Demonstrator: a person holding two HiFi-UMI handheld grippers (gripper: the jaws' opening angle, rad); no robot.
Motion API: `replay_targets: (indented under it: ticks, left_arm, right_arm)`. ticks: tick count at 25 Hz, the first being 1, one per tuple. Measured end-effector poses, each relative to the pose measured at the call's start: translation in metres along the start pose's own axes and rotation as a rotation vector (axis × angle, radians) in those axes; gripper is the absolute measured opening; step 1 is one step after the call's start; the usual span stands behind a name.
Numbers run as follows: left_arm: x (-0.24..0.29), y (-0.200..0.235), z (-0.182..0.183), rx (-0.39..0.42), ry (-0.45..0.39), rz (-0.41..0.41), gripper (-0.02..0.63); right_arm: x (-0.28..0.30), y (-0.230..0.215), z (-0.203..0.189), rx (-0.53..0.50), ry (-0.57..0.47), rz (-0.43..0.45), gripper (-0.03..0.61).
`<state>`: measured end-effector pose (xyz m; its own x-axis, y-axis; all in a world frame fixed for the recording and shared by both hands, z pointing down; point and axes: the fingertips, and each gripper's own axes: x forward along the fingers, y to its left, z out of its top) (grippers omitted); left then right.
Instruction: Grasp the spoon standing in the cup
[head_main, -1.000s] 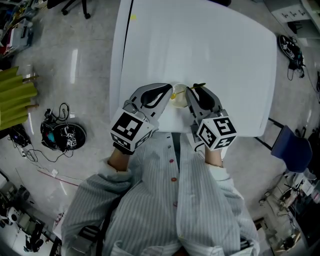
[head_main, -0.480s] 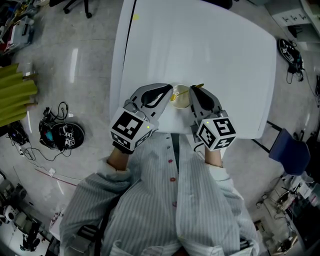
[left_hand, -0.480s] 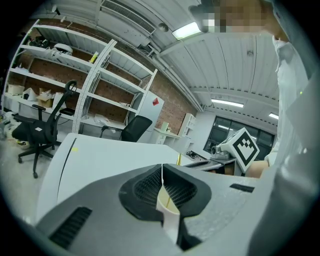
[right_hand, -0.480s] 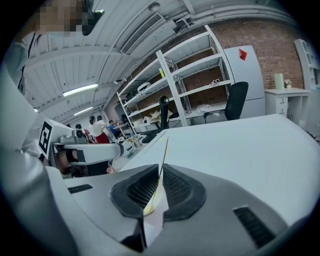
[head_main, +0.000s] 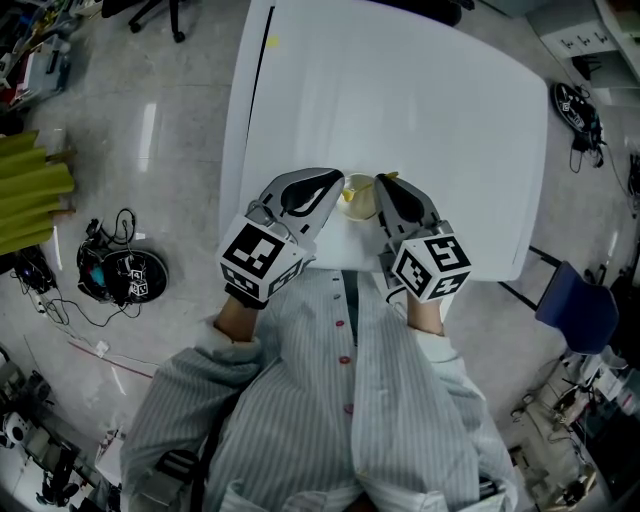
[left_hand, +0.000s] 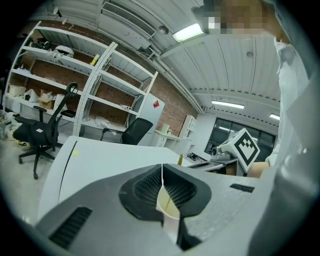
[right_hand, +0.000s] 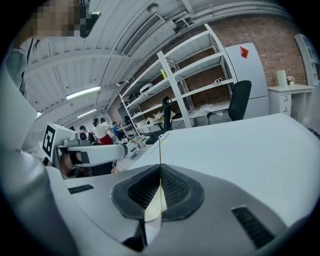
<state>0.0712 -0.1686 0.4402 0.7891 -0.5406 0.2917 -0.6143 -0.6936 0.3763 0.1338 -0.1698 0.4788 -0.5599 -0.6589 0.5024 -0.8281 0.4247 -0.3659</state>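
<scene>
A small pale paper cup (head_main: 358, 197) stands near the front edge of the white table (head_main: 400, 90). A yellow spoon (head_main: 387, 177) stands in it, its handle leaning right. My left gripper (head_main: 338, 182) is at the cup's left side and is shut on the cup's wall (left_hand: 169, 220); the rim shows between its pads. My right gripper (head_main: 383, 183) is at the cup's right, its jaws closing tight on the spoon's thin handle (right_hand: 160, 150), which rises edge-on from between the pads. The spoon's bowl is hidden inside the cup.
A striped sleeve and shirt fill the bottom of the head view. On the floor lie a cabled headset (head_main: 125, 275) and yellow bars (head_main: 30, 190) at left; a blue chair (head_main: 575, 300) stands at right. Beyond the table are an office chair (left_hand: 42, 132) and shelves (right_hand: 190, 85).
The right gripper's jaws have come together on the spoon's handle, which now stands a little more upright. The left gripper has stayed on the cup.
</scene>
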Motion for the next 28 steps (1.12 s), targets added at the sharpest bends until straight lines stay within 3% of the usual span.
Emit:
replay_targets:
  ticks: [14, 28]
  left_arm:
    - [-0.009, -0.008, 0.020, 0.029, -0.042, 0.010, 0.014]
    - [-0.032, -0.027, 0.045, 0.064, -0.119, 0.042, 0.014]
  right_arm:
    - [-0.015, 0.013, 0.024, -0.008, -0.044, 0.037, 0.011]
    - [-0.050, 0.042, 0.071, -0.073, -0.153, 0.093, 0.012]
